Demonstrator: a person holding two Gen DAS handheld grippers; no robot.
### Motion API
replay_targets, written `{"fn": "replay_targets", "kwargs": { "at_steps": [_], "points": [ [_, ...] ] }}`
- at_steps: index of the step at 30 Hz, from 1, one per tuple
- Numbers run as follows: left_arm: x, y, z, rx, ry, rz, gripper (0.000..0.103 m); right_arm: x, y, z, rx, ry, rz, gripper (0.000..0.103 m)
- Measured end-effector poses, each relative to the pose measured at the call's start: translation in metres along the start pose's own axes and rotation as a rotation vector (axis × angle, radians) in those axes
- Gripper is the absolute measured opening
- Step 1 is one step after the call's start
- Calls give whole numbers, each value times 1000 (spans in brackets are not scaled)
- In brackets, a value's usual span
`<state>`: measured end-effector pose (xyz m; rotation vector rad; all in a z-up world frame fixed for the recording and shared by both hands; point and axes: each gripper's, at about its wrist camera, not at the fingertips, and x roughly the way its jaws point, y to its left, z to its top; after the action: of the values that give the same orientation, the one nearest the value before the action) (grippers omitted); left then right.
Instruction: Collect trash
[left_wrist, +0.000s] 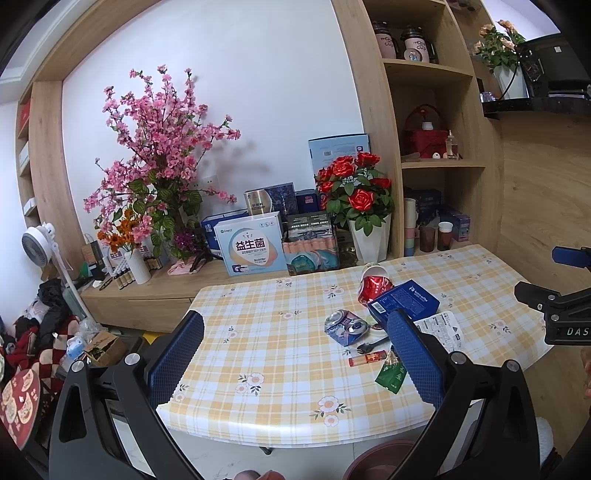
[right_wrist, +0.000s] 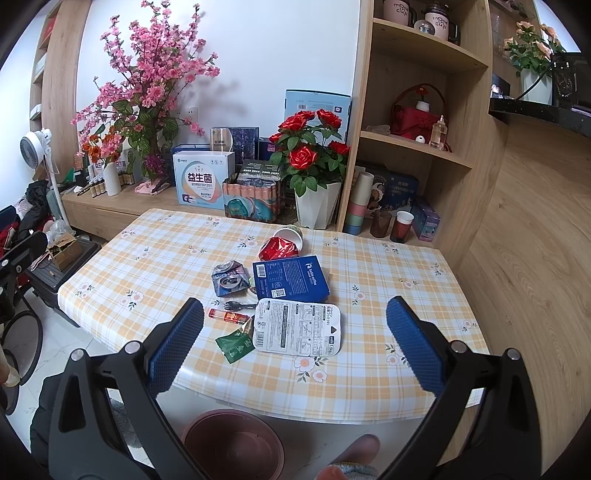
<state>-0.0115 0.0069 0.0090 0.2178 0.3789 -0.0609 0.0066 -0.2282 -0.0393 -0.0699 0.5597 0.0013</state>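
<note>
Both of your claws are spread wide and empty: the left claw hangs over the near left part of the bench, the right claw over its near edge, with the brown bin on the floor just below and in front of you. The trash lies in a loose cluster at the middle of the checked, glossy bench cover. Nearest you is a white tray lid, flat, thin and probably flimsy; pinch it at an overhanging corner, since it lies flush and will likely flex. Beside it on the left, the green sachet is crumpled film, light and springy, easy to nip at a raised fold. The small red tube is smooth and round and may roll, so close across its width. The crushed can is thin metal with creases; take it across the flattened sides. The blue carton, further off, is stiff card, best gripped across an edge. At the far end, the tipped cup with red foil looks light and soft-walled, so squeeze gently at the rim.
</note>
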Motion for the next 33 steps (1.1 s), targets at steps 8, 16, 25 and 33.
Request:
{"fn": "replay_targets", "kwargs": {
  "at_steps": [8,16,25,33],
  "points": [
    [9,-7,-5,25,-6,2,98,2,1,-3,-4,3,-3,98],
    [41,-1,-27,-40,50,-38,98,34,-8,-30,28,48,5,98],
    [93,4,-66,-92,138,-117,98,95,-19,-65,52,145,16,98],
    [143,-5,-93,-81,251,-153,98,148,-29,-82,83,223,-24,98]
  ]
}}
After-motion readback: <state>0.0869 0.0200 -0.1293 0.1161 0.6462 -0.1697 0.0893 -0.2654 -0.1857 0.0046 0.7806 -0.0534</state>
